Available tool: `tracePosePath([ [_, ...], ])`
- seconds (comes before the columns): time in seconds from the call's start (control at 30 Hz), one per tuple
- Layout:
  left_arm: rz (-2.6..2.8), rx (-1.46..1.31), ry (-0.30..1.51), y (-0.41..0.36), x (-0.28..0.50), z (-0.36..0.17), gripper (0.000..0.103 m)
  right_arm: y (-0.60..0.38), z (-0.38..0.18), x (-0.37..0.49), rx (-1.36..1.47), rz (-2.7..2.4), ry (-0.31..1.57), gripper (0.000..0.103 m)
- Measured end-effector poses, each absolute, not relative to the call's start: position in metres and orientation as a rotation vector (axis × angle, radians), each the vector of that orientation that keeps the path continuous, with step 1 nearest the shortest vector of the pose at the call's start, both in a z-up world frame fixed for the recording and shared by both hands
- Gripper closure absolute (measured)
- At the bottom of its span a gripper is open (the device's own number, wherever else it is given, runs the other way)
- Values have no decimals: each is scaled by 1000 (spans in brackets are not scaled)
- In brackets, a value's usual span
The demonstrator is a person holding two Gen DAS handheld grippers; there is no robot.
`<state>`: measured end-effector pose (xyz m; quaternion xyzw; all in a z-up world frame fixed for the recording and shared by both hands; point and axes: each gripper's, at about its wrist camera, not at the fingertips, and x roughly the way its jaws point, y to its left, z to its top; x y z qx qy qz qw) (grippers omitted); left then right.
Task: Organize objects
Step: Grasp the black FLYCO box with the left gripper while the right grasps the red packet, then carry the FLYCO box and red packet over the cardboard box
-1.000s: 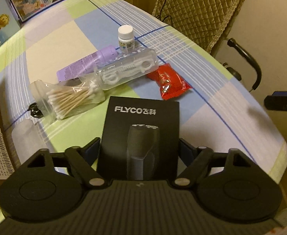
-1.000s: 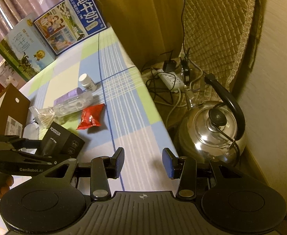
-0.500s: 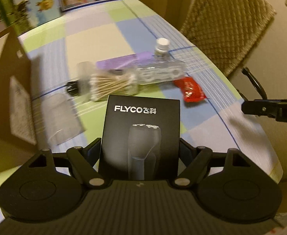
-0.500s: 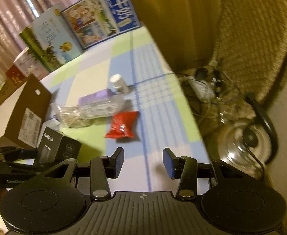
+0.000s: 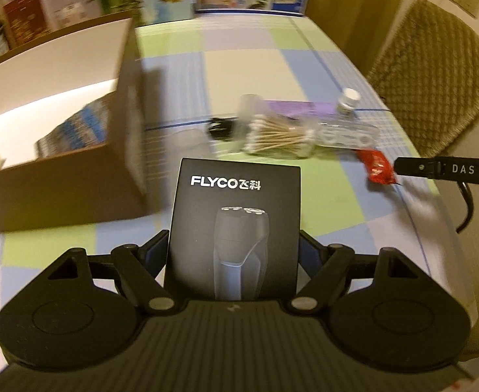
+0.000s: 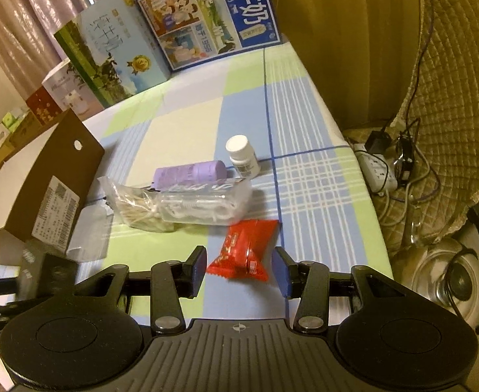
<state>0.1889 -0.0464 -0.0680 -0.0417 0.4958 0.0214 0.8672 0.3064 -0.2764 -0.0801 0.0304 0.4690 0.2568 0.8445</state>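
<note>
On the checked desk (image 6: 308, 176), your open carton (image 5: 59, 124) waits at the left as your left hand-held gripper (image 5: 233, 254), clamped on the black shaver box (image 5: 236, 225), carries it near the carton's wall; next, lift it over the rim and let go. Your right hand-held gripper (image 6: 239, 269) hovers, pads apart, over the red packet (image 6: 244, 250). Only the right view shows the kettle (image 6: 448, 277); only the left shows inside the carton

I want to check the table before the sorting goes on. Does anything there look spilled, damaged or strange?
Nothing looks spilled or damaged. The purple bottle lies on its side behind the bag of cotton swabs, while the white pill bottle stands upright. The red snack packet lies loose near the table's edge.
</note>
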Motion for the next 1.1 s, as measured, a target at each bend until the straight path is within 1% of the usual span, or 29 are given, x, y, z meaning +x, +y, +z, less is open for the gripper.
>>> tracePosePath([
  [0.4,218,-171,1052,-2,151,-69,26,-255,-103,323,-15,550,1021,62],
  [0.47,237,-181,1052,3,146,-69,26,-256,-105,320,-33,558,1021,72],
  [0.57,258,-193,1052,9,139,-68,26,-258,-103,313,-52,580,1018,77],
  [0.87,285,-224,1035,22,117,-58,26,-267,-75,280,-19,662,1007,79],
  [1.1,304,-238,1001,38,103,-41,26,-233,-47,253,-3,802,976,79],
])
